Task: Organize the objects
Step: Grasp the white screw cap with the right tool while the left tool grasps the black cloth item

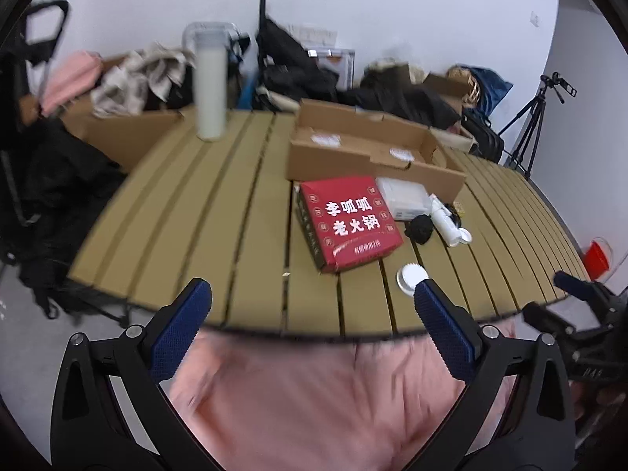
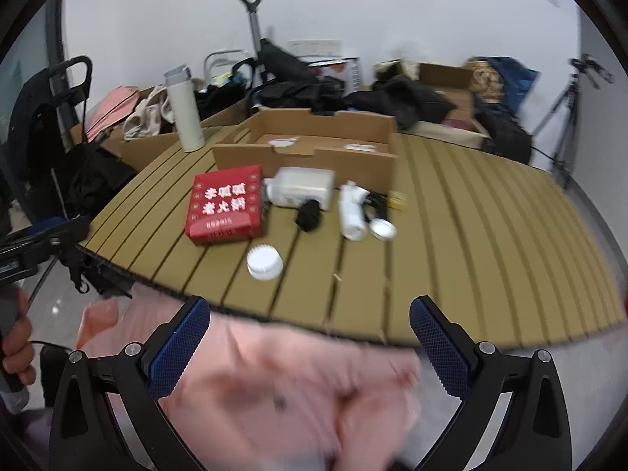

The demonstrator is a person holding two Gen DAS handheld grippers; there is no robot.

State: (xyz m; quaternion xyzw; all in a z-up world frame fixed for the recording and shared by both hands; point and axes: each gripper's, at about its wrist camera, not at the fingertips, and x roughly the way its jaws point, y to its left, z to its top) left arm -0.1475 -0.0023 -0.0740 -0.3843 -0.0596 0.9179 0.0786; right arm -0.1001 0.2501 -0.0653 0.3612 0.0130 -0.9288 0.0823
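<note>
Left wrist view: white bottle (image 1: 211,86) at the worktop's far edge motion-blurred, cap detail unreadable. The left tool's (image 1: 312,324) right fingertip (image 1: 426,292) covers part of the white cap (image 1: 408,276). Right wrist view: pink fabric (image 2: 282,392) below the worktop smeared; small yellow item (image 2: 396,200) too small to identify.

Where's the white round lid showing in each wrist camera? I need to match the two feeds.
Left wrist: white round lid low right of centre, partly behind the left gripper's right finger.
Right wrist: white round lid left of centre, near the table's front edge.
Shared landmark: the red box just behind it.
</note>
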